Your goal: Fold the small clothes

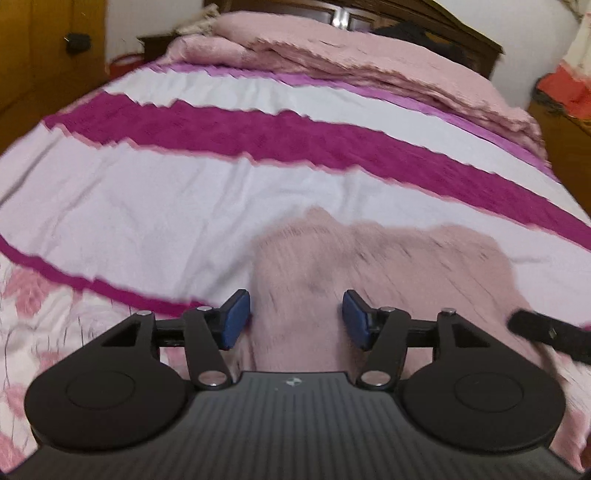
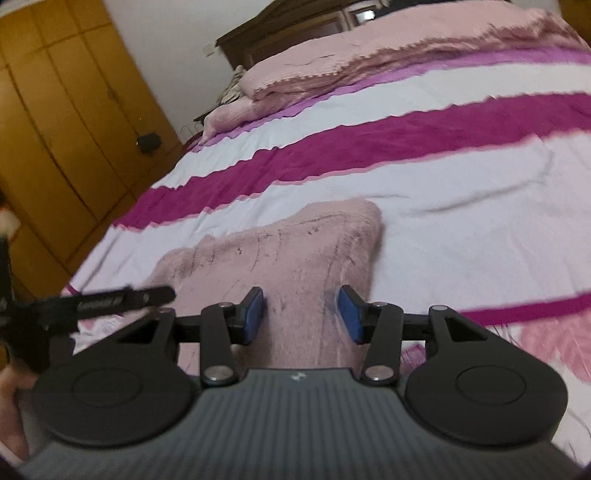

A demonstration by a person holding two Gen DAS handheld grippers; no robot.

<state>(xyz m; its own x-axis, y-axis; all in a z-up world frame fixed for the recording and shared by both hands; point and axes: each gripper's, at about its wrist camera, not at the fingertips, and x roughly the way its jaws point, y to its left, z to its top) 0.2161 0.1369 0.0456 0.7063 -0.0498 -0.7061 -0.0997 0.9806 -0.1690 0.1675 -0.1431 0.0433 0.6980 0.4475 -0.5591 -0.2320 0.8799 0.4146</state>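
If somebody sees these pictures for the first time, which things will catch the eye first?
Probably the bedspread, with its bold magenta and white stripes running across the whole bed. Next, the small pink garment lying on it, near the camera. Just over it hover the blue pads of the left hand-held gripper and the right hand-held gripper, both standing apart.

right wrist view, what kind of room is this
Most likely a bedroom in a home. A bed with a striped pink, white and magenta cover fills the view, with a dark wooden headboard at its far end and a tall wooden wardrobe alongside. A small pink garment lies on the cover.
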